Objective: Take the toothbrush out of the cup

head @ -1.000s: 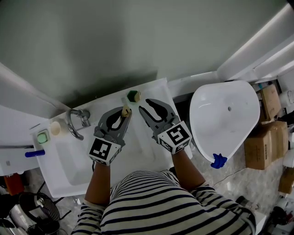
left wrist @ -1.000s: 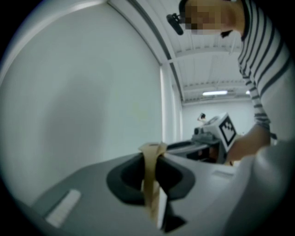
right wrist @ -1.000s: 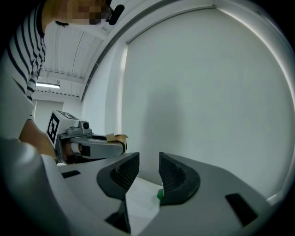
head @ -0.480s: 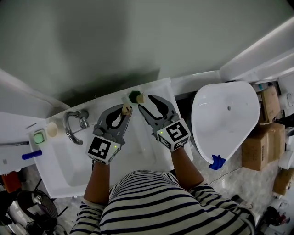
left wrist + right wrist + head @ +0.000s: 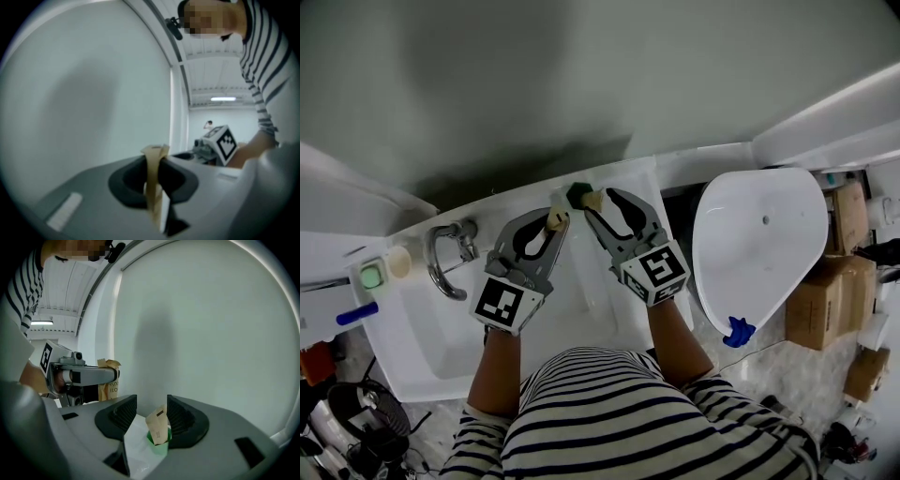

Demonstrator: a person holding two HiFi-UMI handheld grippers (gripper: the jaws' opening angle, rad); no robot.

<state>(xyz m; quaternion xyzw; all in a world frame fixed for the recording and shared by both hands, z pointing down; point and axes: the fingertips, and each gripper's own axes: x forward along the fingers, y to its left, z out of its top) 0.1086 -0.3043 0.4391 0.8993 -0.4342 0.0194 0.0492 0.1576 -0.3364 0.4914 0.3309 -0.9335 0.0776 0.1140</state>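
A small green cup (image 5: 576, 194) stands at the back edge of the white sink counter (image 5: 630, 178), with a tan paper-wrapped toothbrush (image 5: 592, 200) sticking out of it. My right gripper (image 5: 600, 206) is open and its jaws have just been opening. In the right gripper view the cup (image 5: 160, 446) and its toothbrush (image 5: 157, 425) stand between the two fingers, untouched by the pads. My left gripper (image 5: 553, 223) is shut on a second tan paper packet (image 5: 153, 187), held upright just left of the cup. That packet (image 5: 108, 380) also shows in the right gripper view.
A chrome faucet (image 5: 448, 253) rises at the basin's left, with a green-and-white object (image 5: 371, 277) and a blue one (image 5: 356, 313) beyond it. A grey wall (image 5: 581, 75) stands right behind the cup. A white bowl-shaped fixture (image 5: 759, 244) and cardboard boxes (image 5: 834, 286) are on the right.
Both grippers have moved toward the wall. The right gripper's jaws have spread wider and now flank the green cup. The left gripper still holds its packet.
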